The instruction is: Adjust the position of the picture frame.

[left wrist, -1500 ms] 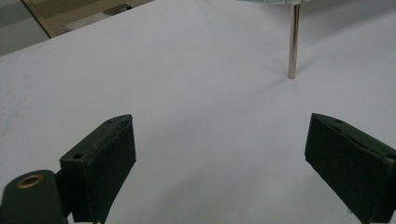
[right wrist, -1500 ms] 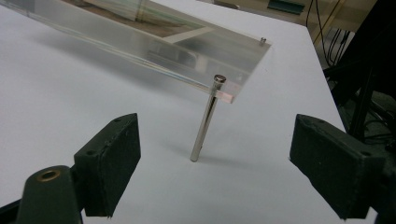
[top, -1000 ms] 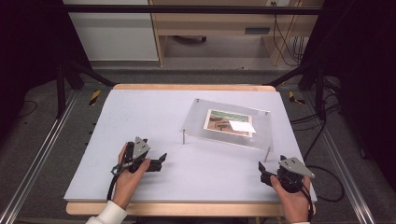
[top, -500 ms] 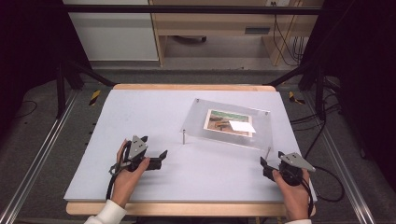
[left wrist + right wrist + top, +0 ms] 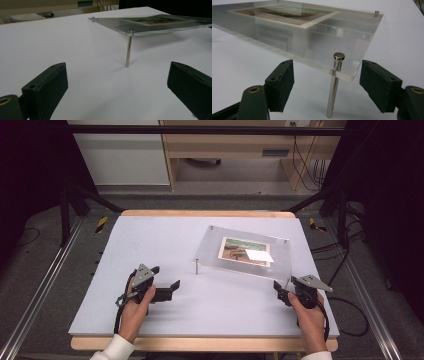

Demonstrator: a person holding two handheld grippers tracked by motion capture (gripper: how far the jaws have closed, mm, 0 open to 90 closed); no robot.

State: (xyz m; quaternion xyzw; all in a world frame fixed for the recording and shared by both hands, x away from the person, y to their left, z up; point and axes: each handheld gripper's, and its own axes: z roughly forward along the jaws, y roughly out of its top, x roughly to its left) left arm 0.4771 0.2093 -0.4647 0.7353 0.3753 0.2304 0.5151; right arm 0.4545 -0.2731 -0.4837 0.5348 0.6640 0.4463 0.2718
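Right gripper (image 5: 327,82) sits part-open, jaws just been closing, straddling the upright metal post (image 5: 333,87) under the acrylic plate (image 5: 312,37) corner, not pinching yet.

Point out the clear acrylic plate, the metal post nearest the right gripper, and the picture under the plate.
Clear acrylic plate (image 5: 280,262): high view, bare near edge.
Metal post (image 5: 333,87): right gripper view, mid shaft.
Picture (image 5: 235,249): high view, printed left half.
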